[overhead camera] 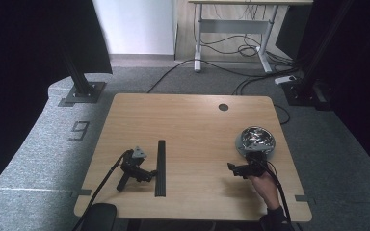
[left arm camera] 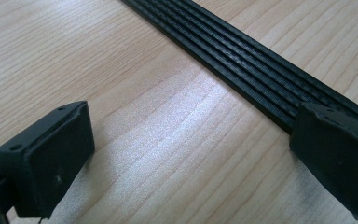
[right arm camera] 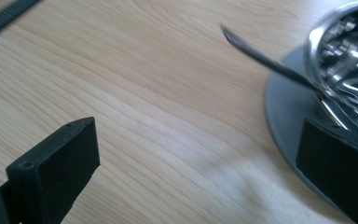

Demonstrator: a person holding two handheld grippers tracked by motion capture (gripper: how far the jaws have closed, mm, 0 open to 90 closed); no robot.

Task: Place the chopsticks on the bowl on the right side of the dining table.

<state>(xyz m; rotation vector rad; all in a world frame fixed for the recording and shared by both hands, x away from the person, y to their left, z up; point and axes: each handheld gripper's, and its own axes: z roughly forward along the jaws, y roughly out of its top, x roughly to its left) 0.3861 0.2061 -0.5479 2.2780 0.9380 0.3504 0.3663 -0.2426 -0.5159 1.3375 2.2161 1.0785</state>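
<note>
Looking down from the high view, a light wooden table (overhead camera: pixel 192 125) stands on grey carpet, with one tool at each side of its near half. The left tool (overhead camera: pixel 147 174) lies on the table with no hand on it, its cable trailing off the near left edge and a grey three-cornered plate on top. Its jaws stand apart with only bare wood between them. Just beside it, a long black ribbed strip (overhead camera: pixel 161 167) lies flat on the table, running from the near edge toward the middle. In the left gripper view the ribbed strip (left arm camera: pixel 256 70) crosses diagonally, and the right-hand jaw sits at its edge (whether the two touch is hard to tell).

At the near right, a hand (overhead camera: pixel 266 187) in a dark sleeve holds the right tool (overhead camera: pixel 232 168), whose jaws are also apart and grip nothing. Just beyond it, near the table's right edge, a shiny metal bowl (overhead camera: pixel 255 138) rests on a flat grey disc (overhead camera: pixel 241 149). In the right gripper view the metal bowl (right arm camera: pixel 340 60) and its grey disc (right arm camera: pixel 284 107) fill the right side, and a thin dark handle (right arm camera: pixel 261 58) sticks out over the bowl's rim toward the table's middle. One jaw sits in front of the disc; the other hangs over bare wood.
</note>
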